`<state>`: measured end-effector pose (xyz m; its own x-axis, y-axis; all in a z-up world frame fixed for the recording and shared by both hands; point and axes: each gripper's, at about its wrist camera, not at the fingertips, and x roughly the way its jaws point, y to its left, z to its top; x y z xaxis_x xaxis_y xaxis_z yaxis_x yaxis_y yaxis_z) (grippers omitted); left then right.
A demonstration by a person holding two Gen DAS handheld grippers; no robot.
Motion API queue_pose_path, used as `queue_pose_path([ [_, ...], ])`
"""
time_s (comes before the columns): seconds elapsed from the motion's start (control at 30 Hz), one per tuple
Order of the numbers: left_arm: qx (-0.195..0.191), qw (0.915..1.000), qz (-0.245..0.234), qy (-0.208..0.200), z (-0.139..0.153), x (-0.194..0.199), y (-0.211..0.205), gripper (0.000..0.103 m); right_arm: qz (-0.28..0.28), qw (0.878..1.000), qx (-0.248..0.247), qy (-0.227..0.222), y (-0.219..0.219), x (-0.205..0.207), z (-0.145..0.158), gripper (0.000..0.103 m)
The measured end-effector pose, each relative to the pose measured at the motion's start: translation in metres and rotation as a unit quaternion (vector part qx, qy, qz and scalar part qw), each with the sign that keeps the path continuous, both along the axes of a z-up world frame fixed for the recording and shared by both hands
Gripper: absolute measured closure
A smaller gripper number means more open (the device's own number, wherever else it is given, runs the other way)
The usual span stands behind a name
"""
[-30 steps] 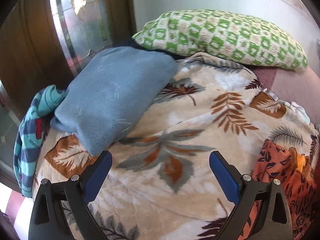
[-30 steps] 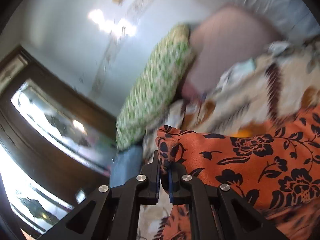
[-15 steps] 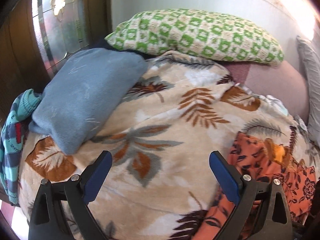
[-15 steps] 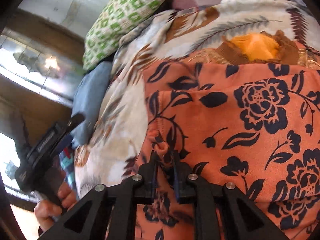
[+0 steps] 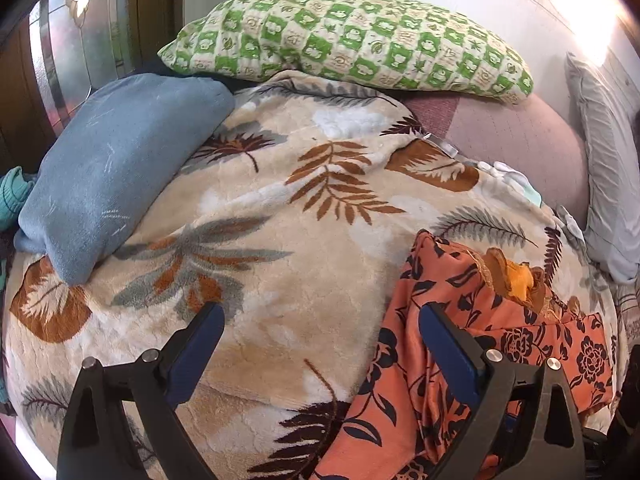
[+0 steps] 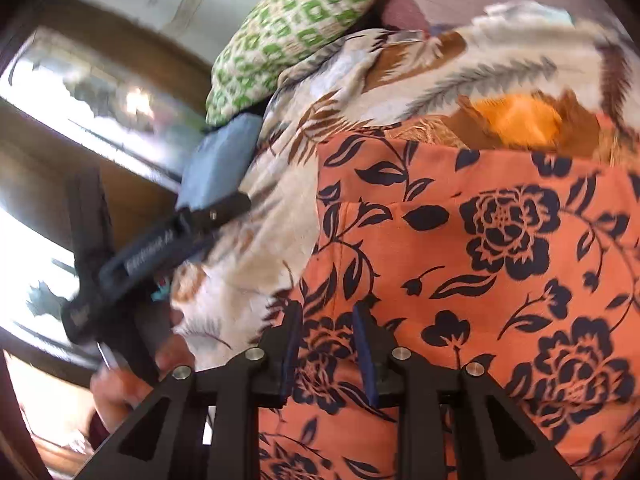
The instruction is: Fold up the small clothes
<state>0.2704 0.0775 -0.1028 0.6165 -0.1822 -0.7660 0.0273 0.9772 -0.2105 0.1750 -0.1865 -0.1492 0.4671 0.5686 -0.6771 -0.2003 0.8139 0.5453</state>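
An orange garment with a dark flower print [image 5: 472, 336] lies on the leaf-print blanket [image 5: 280, 240] at the right, with yellow-orange cloth [image 5: 516, 276] at its far edge. My left gripper [image 5: 320, 316] is open wide and empty, its right finger over the garment's left edge. In the right wrist view the garment [image 6: 500, 260] fills the right half. My right gripper [image 6: 326, 320] stands partly open just above the cloth, gripping nothing. The left gripper's body shows there at the left [image 6: 160, 248].
A green-and-white checked pillow [image 5: 352, 44] lies at the bed's head. A blue folded cloth [image 5: 112, 160] lies at the left, a teal striped garment [image 5: 12, 196] beyond it. A grey pillow [image 5: 604, 184] lies at the right. A mirrored wardrobe [image 5: 80, 40] stands at the left.
My right gripper lowered the orange garment onto the blanket and opened, letting go of it. My left gripper swung right, toward the garment's left edge.
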Motion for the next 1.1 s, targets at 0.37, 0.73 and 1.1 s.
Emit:
queue_pose_path([
  [0.37, -0.027, 0.9957, -0.085, 0.023, -0.007, -0.008, -0.039, 0.005, -0.112, 0.991, -0.042, -0.058, -0.092, -0.05, 0.038, 0.075],
  [0.73, 0.007, 0.9903, -0.131, 0.047, -0.034, -0.001, -0.087, 0.031, -0.242, 0.968, 0.029, -0.057, -0.191, -0.063, 0.044, 0.075],
  [1.1, -0.004, 0.9875, -0.146, 0.058, -0.053, 0.007, -0.094, 0.067, -0.265, 0.963, 0.053, -0.025, -0.2, -0.055, 0.033, 0.075],
])
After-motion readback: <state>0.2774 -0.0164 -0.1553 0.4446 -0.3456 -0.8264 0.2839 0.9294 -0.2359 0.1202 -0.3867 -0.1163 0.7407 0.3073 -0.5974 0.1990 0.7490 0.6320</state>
